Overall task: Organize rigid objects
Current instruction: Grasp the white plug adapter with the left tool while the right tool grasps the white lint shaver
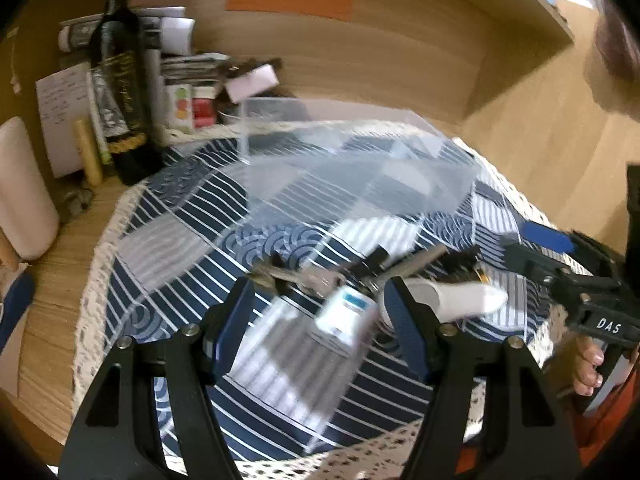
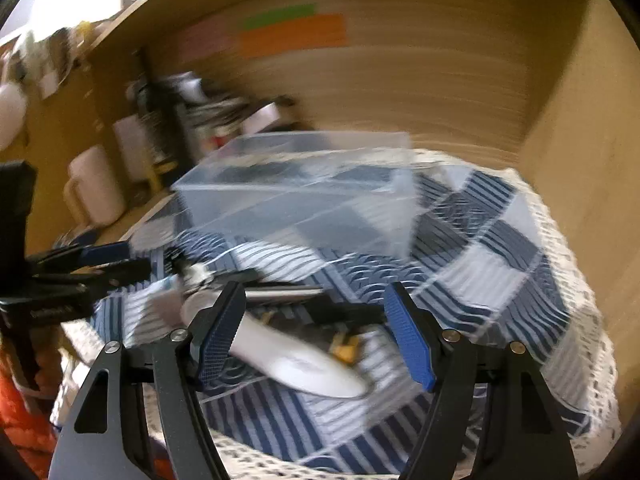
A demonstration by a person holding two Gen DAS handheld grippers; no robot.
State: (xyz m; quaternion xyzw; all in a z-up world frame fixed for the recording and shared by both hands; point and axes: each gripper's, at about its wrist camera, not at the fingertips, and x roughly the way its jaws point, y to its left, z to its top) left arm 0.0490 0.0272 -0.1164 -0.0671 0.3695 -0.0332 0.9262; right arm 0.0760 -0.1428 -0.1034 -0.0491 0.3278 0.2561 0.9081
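Several small rigid things lie heaped on the blue-and-white patterned cloth (image 1: 192,216) covering the wooden surface (image 1: 44,280): a small white bottle with a blue label (image 1: 346,312), a bunch of metal keys (image 1: 296,276) and a white plastic shoehorn-like piece (image 2: 296,364). Behind them stands a clear plastic box (image 1: 320,160). Left tongs (image 1: 320,312) straddle the bottle, part open, pads apart from it. Right tongs (image 2: 316,336) gape over the white piece, gripping nothing. A dark glass bottle (image 1: 120,92) and stacked papers (image 1: 60,120) crowd the far left corner; wooden walls close in behind.

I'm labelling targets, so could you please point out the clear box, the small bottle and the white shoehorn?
clear box (image 2: 304,196): right wrist view, front wall.
small bottle (image 1: 346,314): left wrist view, labelled body.
white shoehorn (image 2: 304,364): right wrist view, broad blade.
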